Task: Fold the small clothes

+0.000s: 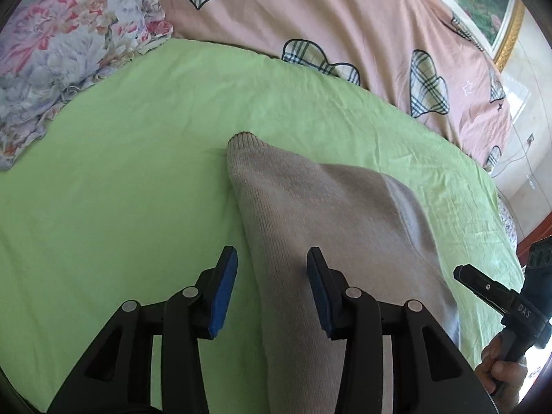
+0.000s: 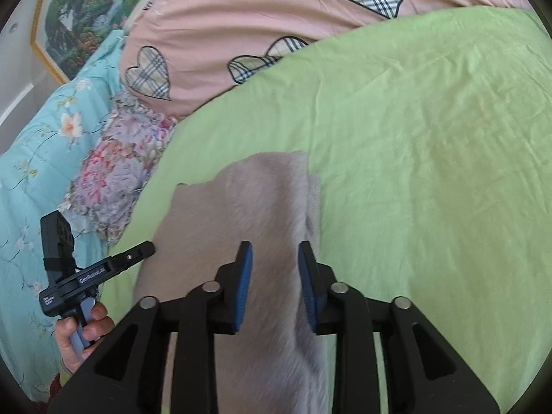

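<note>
My left tongs (image 1: 272, 258) hang above a beige knitted garment (image 1: 310, 214) that lies spread on the light green bedsheet (image 1: 120, 172). Their blue-padded jaws stand apart and clamp nothing: the left pad is over bare sheet just beside the knit's edge, the right pad over the knit itself. Ahead of these tongs the garment narrows to a ribbed cuff (image 1: 241, 138) pointing away from me. Farther ahead lies a pink quilt with plaid hearts (image 1: 327, 10), and ahead to the left a crumpled floral cover in pink and lilac (image 1: 62, 45).

My right tongs (image 2: 275, 255) are also parted, holding nothing, with the same beige fabric running below and between the pads; whether the pads brush it I cannot tell, since the cloth there is blurred. The garment stretches ahead of these tongs and to their left, and to their right is only green sheet.

Each camera catches the other tool at the frame's edge, with my hand (image 2: 82, 334) wrapped round its grip. Beyond that hand lies a turquoise flowered blanket (image 2: 31, 179).
</note>
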`<action>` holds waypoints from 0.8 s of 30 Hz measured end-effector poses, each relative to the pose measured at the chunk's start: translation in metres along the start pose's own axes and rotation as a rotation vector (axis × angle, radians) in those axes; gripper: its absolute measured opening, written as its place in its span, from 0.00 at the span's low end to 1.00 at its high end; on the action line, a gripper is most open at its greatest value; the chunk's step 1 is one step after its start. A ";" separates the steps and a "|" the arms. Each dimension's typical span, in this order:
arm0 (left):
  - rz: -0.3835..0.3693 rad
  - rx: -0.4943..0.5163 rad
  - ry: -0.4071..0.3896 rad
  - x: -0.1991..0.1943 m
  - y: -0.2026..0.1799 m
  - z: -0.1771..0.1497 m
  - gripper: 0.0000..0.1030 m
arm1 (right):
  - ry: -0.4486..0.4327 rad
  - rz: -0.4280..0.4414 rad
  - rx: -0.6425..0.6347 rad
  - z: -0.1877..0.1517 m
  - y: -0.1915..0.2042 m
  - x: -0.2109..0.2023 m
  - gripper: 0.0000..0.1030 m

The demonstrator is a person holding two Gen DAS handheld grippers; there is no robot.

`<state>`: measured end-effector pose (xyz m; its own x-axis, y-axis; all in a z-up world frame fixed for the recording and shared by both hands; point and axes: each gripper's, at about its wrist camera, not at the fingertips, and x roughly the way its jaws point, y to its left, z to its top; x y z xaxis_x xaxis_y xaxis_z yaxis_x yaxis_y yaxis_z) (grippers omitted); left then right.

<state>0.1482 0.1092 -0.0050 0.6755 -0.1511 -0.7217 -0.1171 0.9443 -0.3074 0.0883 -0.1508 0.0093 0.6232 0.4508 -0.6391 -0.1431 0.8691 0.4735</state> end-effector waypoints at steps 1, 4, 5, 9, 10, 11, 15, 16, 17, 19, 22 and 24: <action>0.000 0.002 0.000 -0.006 -0.001 -0.007 0.41 | 0.000 0.000 -0.010 -0.006 0.003 -0.005 0.45; 0.014 0.023 -0.006 -0.025 -0.006 -0.032 0.43 | 0.007 0.003 -0.037 -0.028 0.013 -0.021 0.46; 0.023 0.027 -0.006 -0.031 -0.007 -0.041 0.46 | 0.011 -0.002 -0.048 -0.036 0.016 -0.026 0.46; 0.069 0.056 -0.015 -0.052 -0.008 -0.073 0.53 | 0.026 -0.040 -0.096 -0.059 0.025 -0.039 0.51; 0.084 0.064 -0.019 -0.057 -0.009 -0.081 0.57 | 0.028 -0.048 -0.106 -0.065 0.027 -0.042 0.53; 0.101 0.075 -0.016 -0.060 -0.008 -0.089 0.59 | 0.032 -0.055 -0.119 -0.071 0.030 -0.045 0.57; 0.134 0.108 0.003 -0.070 -0.005 -0.115 0.61 | 0.048 -0.087 -0.162 -0.089 0.037 -0.052 0.60; 0.140 0.115 0.008 -0.071 -0.004 -0.120 0.61 | 0.051 -0.098 -0.178 -0.094 0.039 -0.054 0.60; 0.146 0.118 0.015 -0.074 -0.002 -0.126 0.62 | 0.052 -0.104 -0.188 -0.097 0.041 -0.056 0.60; 0.153 0.108 0.023 -0.077 0.002 -0.134 0.64 | 0.055 -0.118 -0.207 -0.103 0.045 -0.059 0.60; 0.160 0.105 0.025 -0.084 0.005 -0.145 0.66 | 0.067 -0.149 -0.246 -0.113 0.049 -0.063 0.63; 0.184 0.131 0.024 -0.089 0.003 -0.153 0.70 | 0.073 -0.170 -0.275 -0.121 0.052 -0.065 0.68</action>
<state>-0.0232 0.0806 -0.0365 0.6339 0.0217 -0.7731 -0.1400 0.9863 -0.0872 -0.0530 -0.1107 0.0021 0.6005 0.2989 -0.7417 -0.2498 0.9512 0.1811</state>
